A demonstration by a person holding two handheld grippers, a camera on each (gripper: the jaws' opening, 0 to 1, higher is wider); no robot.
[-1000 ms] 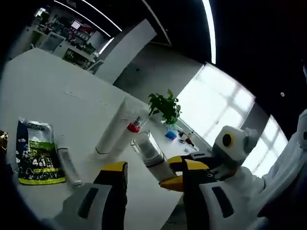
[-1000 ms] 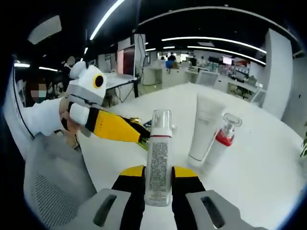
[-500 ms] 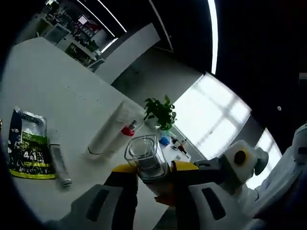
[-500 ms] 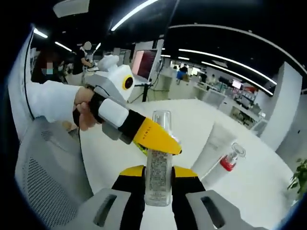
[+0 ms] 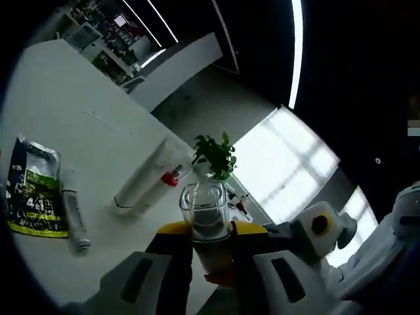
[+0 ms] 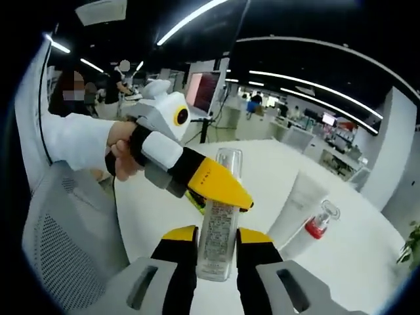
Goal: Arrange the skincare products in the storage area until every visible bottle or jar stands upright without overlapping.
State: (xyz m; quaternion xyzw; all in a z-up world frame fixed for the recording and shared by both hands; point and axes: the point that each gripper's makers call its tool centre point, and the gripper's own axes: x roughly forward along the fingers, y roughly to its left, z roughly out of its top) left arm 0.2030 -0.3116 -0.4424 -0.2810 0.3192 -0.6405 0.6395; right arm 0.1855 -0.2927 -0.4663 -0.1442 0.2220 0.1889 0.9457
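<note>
Right gripper view: both grippers [image 6: 207,237] clamp bottle [image 6: 218,226]

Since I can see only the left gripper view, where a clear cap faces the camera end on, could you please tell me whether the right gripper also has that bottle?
Observer: Yes. The right gripper is shut on the lower body of the tall clear plastic bottle.
Operator: Thank you. Is there anything on its side?
Observer: A printed label of fine text runs down its body, facing the right gripper view.
Operator: And where does the left gripper sit on it?
Observer: The left gripper crosses the bottle's upper part, with one yellow jaw in front of it. I cannot tell whether it pinches.
</note>
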